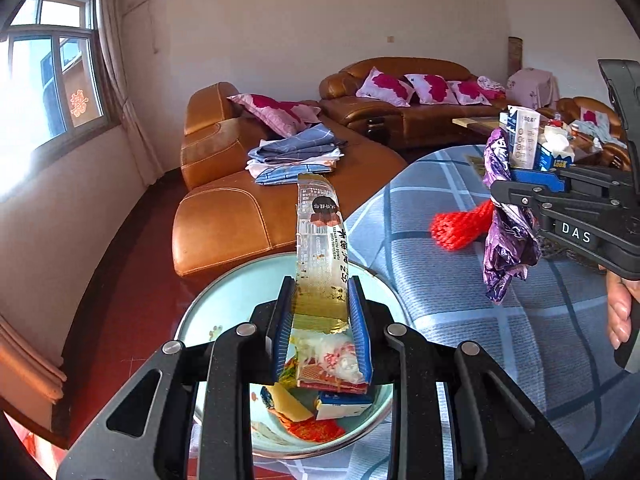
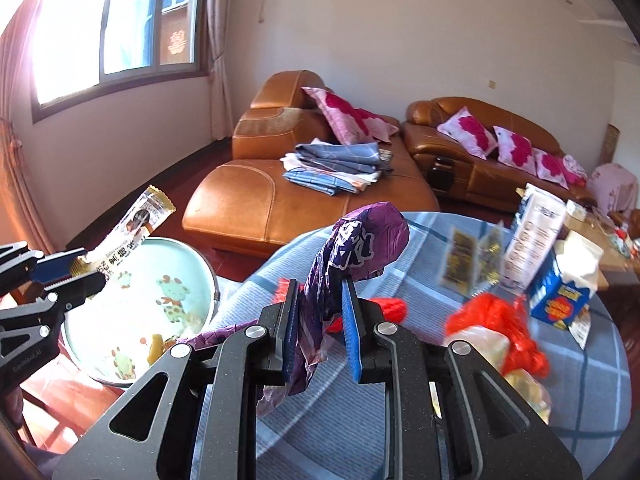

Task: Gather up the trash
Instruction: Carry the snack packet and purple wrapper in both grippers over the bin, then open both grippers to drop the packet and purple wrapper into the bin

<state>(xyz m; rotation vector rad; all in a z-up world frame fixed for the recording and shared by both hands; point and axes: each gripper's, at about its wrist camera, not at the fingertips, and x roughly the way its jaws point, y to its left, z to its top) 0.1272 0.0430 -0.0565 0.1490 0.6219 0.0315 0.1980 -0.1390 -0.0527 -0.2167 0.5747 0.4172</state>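
Observation:
My left gripper (image 1: pixel 322 284) is shut on a long gold-and-clear snack wrapper (image 1: pixel 320 232) that sticks up from its pads, right above a pale blue basin (image 1: pixel 224 312) holding several scraps of trash (image 1: pixel 344 404). To the right, over the table, my right gripper (image 1: pixel 500 188) is shut on a crumpled purple wrapper (image 1: pixel 508 240) that hangs below it. The right wrist view shows the purple wrapper (image 2: pixel 360 240) pinched in my right gripper (image 2: pixel 320 284). At its left edge my left gripper (image 2: pixel 86 270) holds the gold wrapper (image 2: pixel 132 228) over the basin (image 2: pixel 160 308).
A round table with a blue plaid cloth (image 2: pixel 400 420) carries a red net bag (image 2: pixel 500 320), a white carton (image 2: pixel 532 236), a blue box (image 2: pixel 560 300) and small sachets (image 2: pixel 472 260). A brown leather sofa (image 1: pixel 224 224) stands behind the basin. A person's hand (image 1: pixel 620 312) grips the right tool.

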